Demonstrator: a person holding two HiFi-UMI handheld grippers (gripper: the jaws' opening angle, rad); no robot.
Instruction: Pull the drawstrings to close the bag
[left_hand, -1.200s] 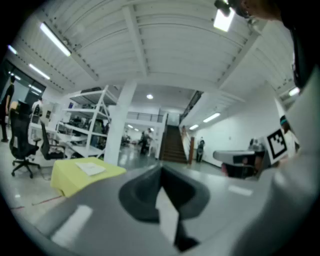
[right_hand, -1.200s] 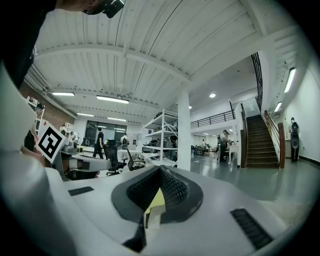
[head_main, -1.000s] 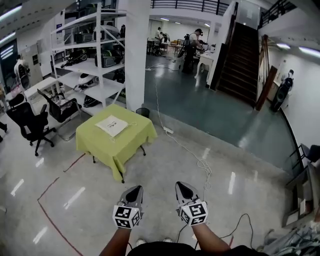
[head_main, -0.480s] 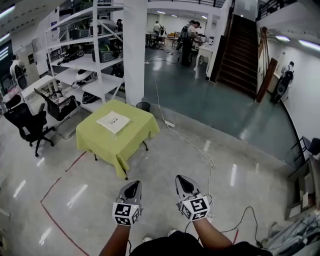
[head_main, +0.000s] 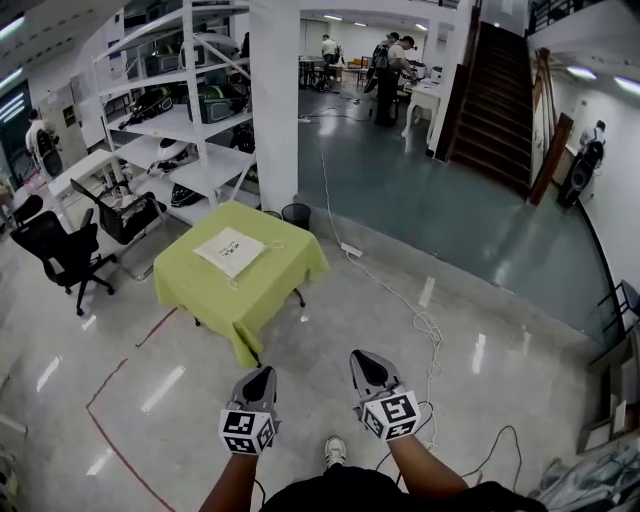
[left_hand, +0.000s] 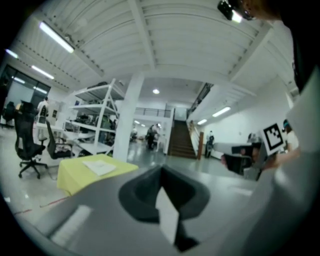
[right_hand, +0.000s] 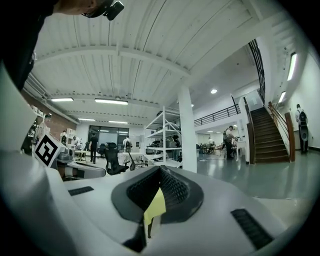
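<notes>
Pale polished floor (head_main: 340, 330) fills most of the head view and lies open between the person and the lime-green cloth-draped bench (head_main: 280, 270). That bench stands well ahead and to the left, near a white square pillar (head_main: 272, 110). A black office chair (head_main: 62, 255) stands off the bench's left side and a white cable (head_main: 428, 322) trails along the floor to the right, so the near corner looks the freest approach. The flat white drawstring bag (head_main: 230, 250) lies mid-bench, away from every edge; its strings are too fine to trace. The left gripper (head_main: 258, 374) and right gripper (head_main: 360, 358) are held about level, side by side and well short of the bag. Both pairs of fingers are clenched on nothing, probably just carried that way for the approach.
</notes>
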